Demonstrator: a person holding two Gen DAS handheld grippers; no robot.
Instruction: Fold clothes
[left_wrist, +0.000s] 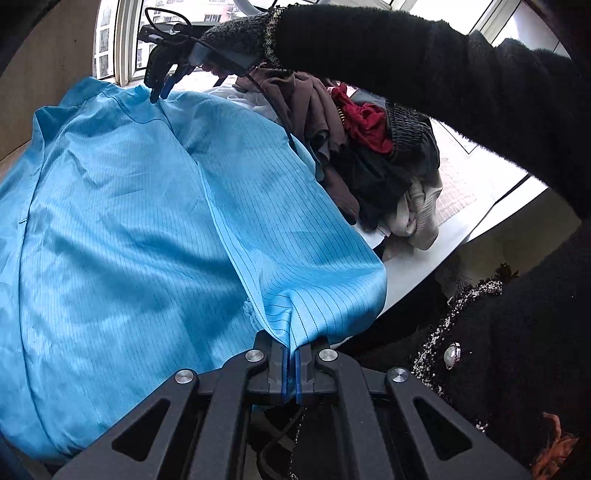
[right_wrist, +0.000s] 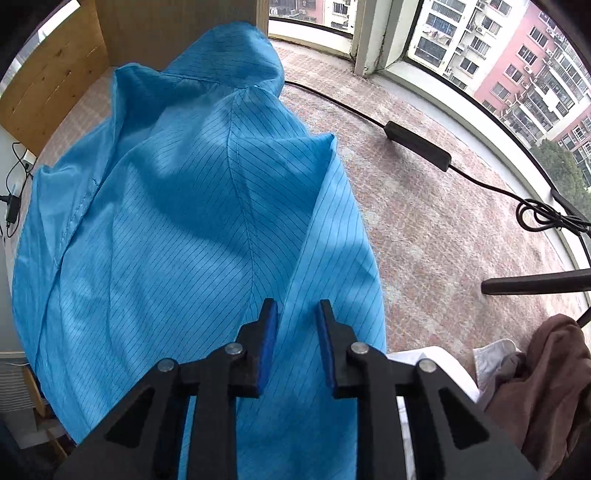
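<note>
A light blue garment with thin dark stripes (left_wrist: 147, 206) lies spread across the table. My left gripper (left_wrist: 293, 354) is shut on its near hem edge. My right gripper (left_wrist: 159, 94) shows in the left wrist view at the garment's far end, near the collar, held by a hand in a dark knitted sleeve. In the right wrist view my right gripper (right_wrist: 295, 314) is open, its blue-padded fingers (right_wrist: 269, 332) just above the blue garment (right_wrist: 184, 221), with nothing between them.
A heap of other clothes (left_wrist: 369, 155), brown, red, black and cream, lies right of the blue garment. The white table edge (left_wrist: 461, 229) runs on the right. A black cable with a power brick (right_wrist: 417, 146) lies on the carpet by the windows.
</note>
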